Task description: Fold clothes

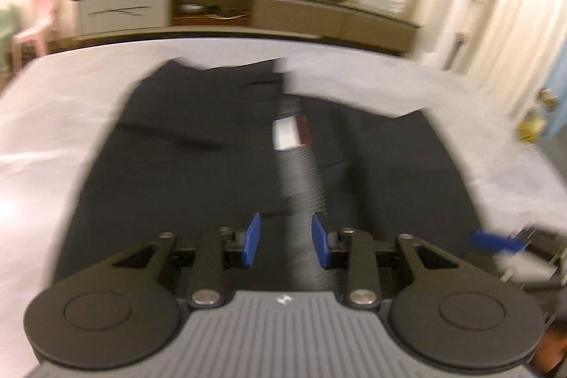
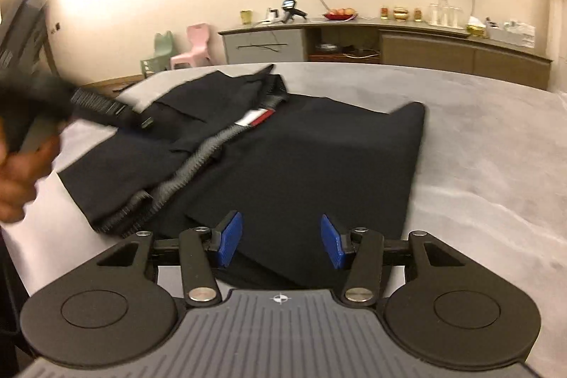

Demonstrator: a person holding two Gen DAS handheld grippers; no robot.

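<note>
Currently, a black fabric garment (image 2: 304, 158) with a grey ribbed band and a white-and-red label is being spread flat across the pale grey cloth-covered table (image 2: 478, 137). Above the garment's near edge, the left gripper (image 1: 286, 241) is being held with its blue pads apart, nothing between them. Beside it, over the same near edge, the right gripper (image 2: 281, 245) is likewise being held agape and empty.
</note>
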